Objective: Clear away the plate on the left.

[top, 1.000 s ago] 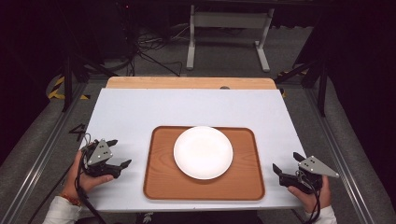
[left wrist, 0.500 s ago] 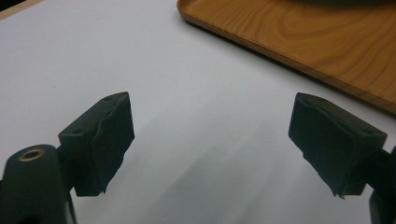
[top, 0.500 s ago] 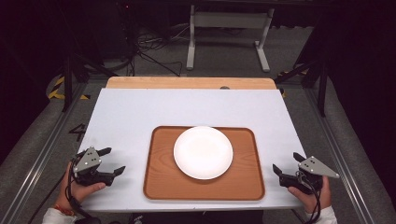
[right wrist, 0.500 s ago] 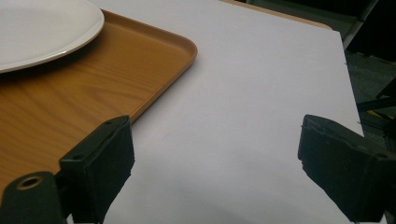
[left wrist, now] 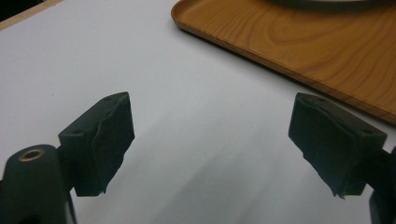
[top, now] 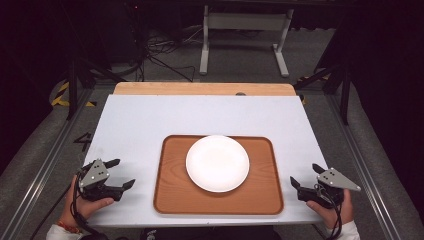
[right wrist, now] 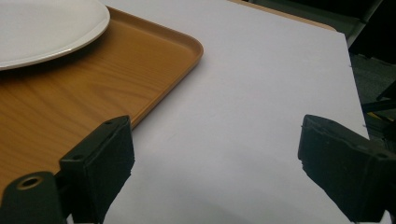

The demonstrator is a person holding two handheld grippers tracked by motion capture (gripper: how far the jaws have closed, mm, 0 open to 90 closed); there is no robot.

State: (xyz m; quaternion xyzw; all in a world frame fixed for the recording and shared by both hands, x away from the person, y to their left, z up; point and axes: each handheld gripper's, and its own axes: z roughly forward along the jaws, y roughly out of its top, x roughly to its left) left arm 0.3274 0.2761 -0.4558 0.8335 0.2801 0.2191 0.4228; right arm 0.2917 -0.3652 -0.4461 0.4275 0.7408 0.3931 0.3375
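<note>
Round white plate point(top: 217, 163) sat centred on rectangular wooden tray point(top: 172, 200), untouched. Left tongs point(top: 121, 174) left of tray, right tongs point(top: 306, 176) right of it, both wide open, empty. Handling seemingly not begun.

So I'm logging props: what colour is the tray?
Orange-brown with a wood grain, under the white plate; the tray shows best in the left gripper view.

No writing, label, brand or number could be read anywhere. The round white plate point(top: 217, 163) was blank, the rectangular brown wooden tray point(top: 170, 195) showed grain alone, and the white table top point(top: 200, 115) carried no mark; yellow-and-black striped floor tape point(top: 62, 95) bore no words.
</note>
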